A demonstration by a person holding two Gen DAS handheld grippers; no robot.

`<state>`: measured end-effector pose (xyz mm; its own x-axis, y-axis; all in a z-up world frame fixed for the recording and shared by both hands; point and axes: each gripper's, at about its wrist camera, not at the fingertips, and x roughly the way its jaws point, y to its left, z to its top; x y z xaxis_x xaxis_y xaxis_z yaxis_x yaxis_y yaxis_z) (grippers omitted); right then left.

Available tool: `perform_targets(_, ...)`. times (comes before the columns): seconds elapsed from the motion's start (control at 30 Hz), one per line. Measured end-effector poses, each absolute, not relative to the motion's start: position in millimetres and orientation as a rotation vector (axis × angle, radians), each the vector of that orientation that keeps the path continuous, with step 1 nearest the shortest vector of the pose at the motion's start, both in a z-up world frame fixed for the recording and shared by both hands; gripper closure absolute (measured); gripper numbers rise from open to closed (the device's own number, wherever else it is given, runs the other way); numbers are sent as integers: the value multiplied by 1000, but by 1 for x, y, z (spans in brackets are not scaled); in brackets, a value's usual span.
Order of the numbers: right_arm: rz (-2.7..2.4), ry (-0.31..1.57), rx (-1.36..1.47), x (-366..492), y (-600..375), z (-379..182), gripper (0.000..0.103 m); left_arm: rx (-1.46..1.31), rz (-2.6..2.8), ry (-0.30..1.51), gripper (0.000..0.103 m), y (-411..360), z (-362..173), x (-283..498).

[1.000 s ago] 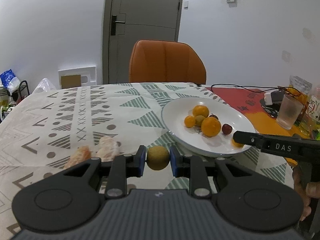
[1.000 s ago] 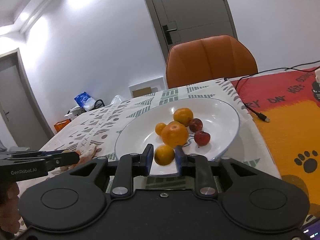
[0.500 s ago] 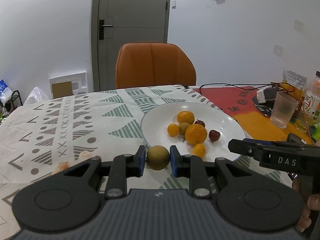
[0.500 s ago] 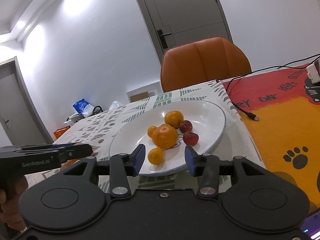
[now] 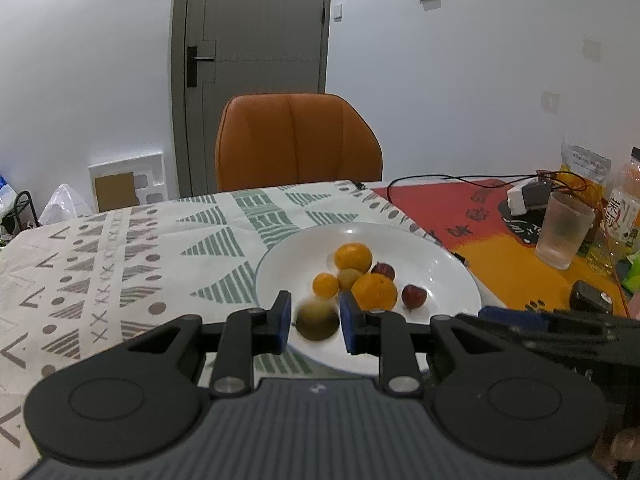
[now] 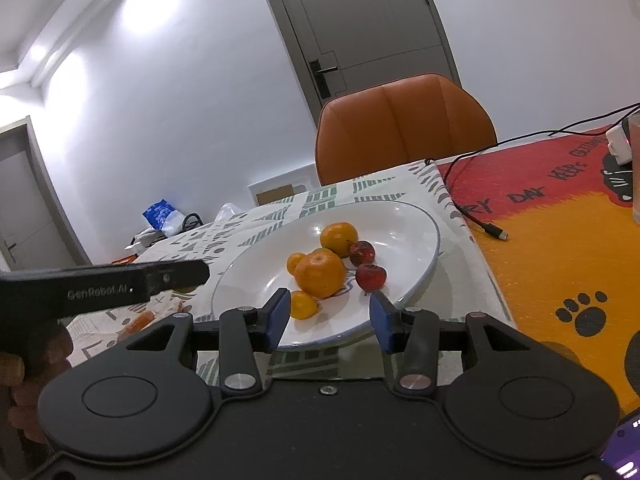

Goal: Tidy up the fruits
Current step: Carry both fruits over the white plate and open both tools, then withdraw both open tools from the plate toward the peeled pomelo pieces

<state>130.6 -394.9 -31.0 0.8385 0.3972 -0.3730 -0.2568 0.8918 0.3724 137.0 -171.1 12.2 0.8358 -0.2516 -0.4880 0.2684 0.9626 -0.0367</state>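
Observation:
A white plate (image 5: pixel 440 256) holds oranges, small orange fruits and two dark red fruits. My left gripper (image 5: pixel 314 322) has a blurred green-brown fruit (image 5: pixel 316 320) between its pads over the plate's near rim; the pads stand slightly wider than the fruit. My right gripper (image 6: pixel 328 320) is open and empty at the plate's (image 6: pixel 400 224) near rim. A small orange fruit (image 6: pixel 302 304) lies just beyond its left pad, next to a large orange (image 6: pixel 320 272) and a red fruit (image 6: pixel 370 276). The left gripper's side (image 6: pixel 120 286) shows at the left.
An orange chair (image 5: pixel 296 144) stands behind the table. A frosted glass (image 5: pixel 564 230), a bottle (image 5: pixel 624 208), a charger with cables (image 5: pixel 524 198) and a dark device (image 5: pixel 592 300) sit at the right on the orange-red mat. Peeled orange pieces (image 6: pixel 140 320) lie left of the plate.
My right gripper let go of the small orange fruit on the plate and opened wide. My left gripper carried the green-brown fruit over the plate's rim, and its pads have spread; the fruit is blurred.

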Motion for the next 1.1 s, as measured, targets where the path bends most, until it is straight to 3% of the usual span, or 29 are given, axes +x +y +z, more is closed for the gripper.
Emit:
perform_targets(0.3,360,457,312,131,-392,-31,55,27,-214,537,55,-158,9,135)
perform_targets(0.57,367,460,298,132,-383,-29,45,19,-150,521,31,-135,9,125)
perform_targets(0.87,374,451,272,131,-369,-22,14,-26,-94,530,27,-101,8,114)
perform_targets(1.1,391,458,263,130,-357,-17,3,-41,-66,526,22,-82,10,107)
